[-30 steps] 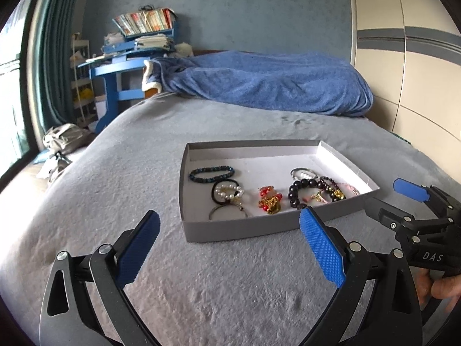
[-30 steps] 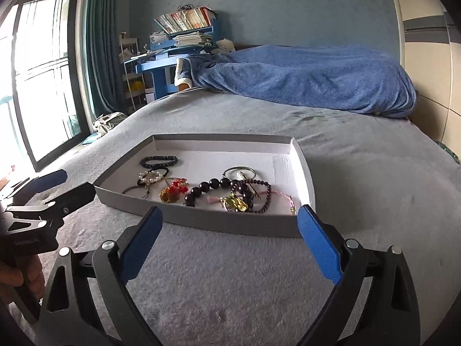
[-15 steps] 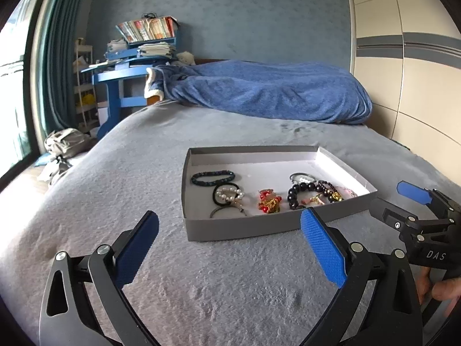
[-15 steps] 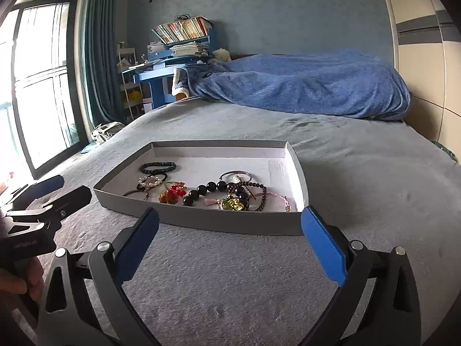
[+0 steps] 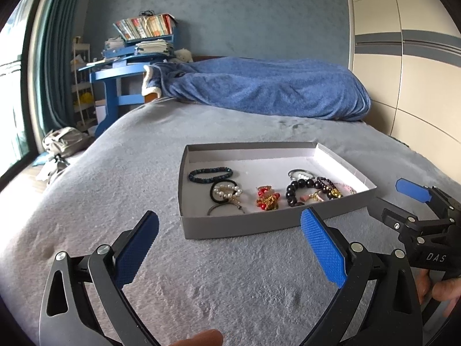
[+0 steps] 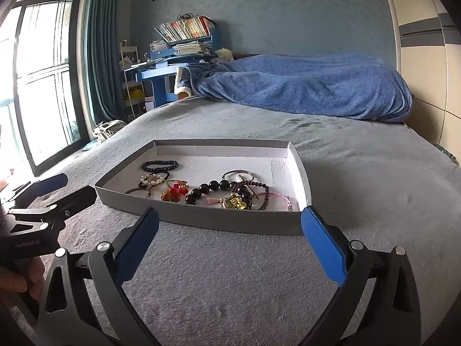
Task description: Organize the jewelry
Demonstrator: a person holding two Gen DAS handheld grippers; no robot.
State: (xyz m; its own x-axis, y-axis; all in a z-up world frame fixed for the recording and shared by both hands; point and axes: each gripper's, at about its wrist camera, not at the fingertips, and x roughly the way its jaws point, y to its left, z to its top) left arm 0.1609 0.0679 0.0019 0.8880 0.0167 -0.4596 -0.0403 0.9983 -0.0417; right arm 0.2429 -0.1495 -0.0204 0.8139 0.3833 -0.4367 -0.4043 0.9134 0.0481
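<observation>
A shallow grey cardboard tray (image 5: 230, 227) (image 6: 230, 225) lies on the grey bed. In it lie a dark bead bracelet (image 5: 210, 174) (image 6: 159, 165), a pearl hair tie (image 5: 226, 191) (image 6: 152, 179), a red and gold charm (image 5: 266, 199) (image 6: 175, 191), a large black bead bracelet (image 5: 299, 189) (image 6: 207, 189) and a tangle of small beads and gold pieces (image 5: 328, 190) (image 6: 242, 200). My left gripper (image 5: 229, 245) is open and empty, just short of the tray's near wall. My right gripper (image 6: 229, 242) is open and empty, also in front of the tray.
A blue blanket (image 5: 265, 89) lies heaped at the far end of the bed. A blue desk (image 5: 121, 72) piled with books stands at the back left. A wardrobe (image 5: 409, 57) runs along the right. A window (image 6: 37, 86) is at the left.
Both grippers have dropped lower and tilted up, so the tray looks flatter and more of the room shows. Both stay open and empty.
</observation>
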